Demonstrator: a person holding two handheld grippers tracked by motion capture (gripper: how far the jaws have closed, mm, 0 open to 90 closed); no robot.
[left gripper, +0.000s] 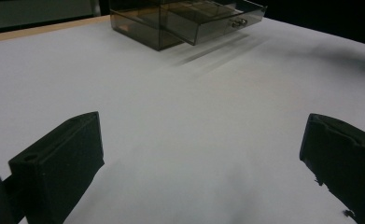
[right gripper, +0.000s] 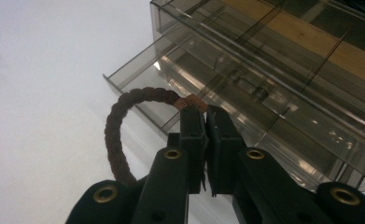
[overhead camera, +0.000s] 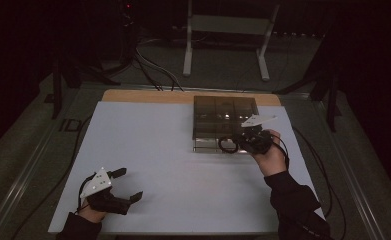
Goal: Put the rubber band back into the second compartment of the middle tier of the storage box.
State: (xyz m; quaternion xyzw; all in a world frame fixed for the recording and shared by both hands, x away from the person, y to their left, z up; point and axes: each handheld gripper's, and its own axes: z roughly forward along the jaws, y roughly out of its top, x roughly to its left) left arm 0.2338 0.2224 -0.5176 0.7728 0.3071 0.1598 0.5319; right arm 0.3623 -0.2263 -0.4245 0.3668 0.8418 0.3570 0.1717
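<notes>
A smoky clear plastic drawer box (overhead camera: pixel 225 117) stands at the far right of the white table, its bottom drawer (right gripper: pixel 245 100) pulled out. My right gripper (overhead camera: pixel 244 142) hovers over that drawer's front, shut on a dark braided hair tie (right gripper: pixel 119 126) that loops out to the side of the jaws; a small copper-coloured tag (right gripper: pixel 192 102) on it sits at the fingertips (right gripper: pixel 194 122). In the high view the hair tie (overhead camera: pixel 228 145) hangs at the drawer front. My left gripper (overhead camera: pixel 129 184) rests near the table's front left, open with nothing between its fingers (left gripper: pixel 63 163). The drawer box (left gripper: pixel 185 21) lies far ahead of it.
A white sheet (overhead camera: pixel 173 165) covers the table, with a wooden strip (overhead camera: pixel 148 96) at its far edge. Beyond the table stand a white metal frame (overhead camera: pixel 228 40) and cables on the dark floor. Cables trail from both grippers.
</notes>
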